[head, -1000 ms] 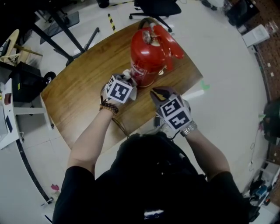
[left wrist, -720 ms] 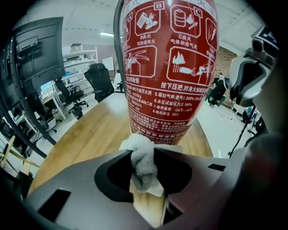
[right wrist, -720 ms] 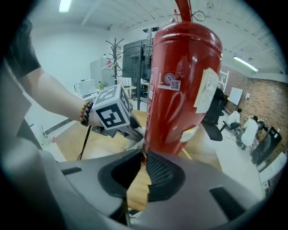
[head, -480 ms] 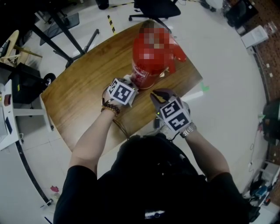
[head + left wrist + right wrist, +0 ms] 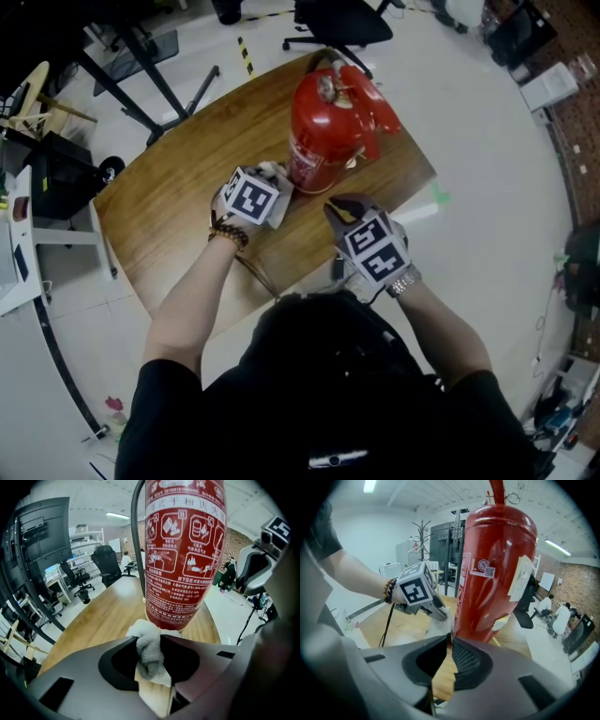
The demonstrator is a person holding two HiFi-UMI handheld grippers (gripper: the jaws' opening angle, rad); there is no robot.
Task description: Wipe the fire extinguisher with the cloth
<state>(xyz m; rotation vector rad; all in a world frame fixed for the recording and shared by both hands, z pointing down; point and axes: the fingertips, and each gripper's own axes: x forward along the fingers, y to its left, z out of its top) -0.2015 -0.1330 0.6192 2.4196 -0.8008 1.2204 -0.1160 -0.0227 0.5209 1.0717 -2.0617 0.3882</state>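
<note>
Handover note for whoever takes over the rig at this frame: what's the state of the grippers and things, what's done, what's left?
Left hand-held gripper: shut on the cloth.
Right hand-held gripper: shut, empty, tips near the extinguisher base.
Extinguisher stands upright on the table; the cloth is at its lower body, seemingly touching.
Done: cloth gripped and brought to the extinguisher; how much is wiped can't be told.
Left: wipe up and around the body.

black short-sleeved shirt (image 5: 178, 412); bead bracelet (image 5: 228, 236) left; silver watch (image 5: 405, 278) right
</note>
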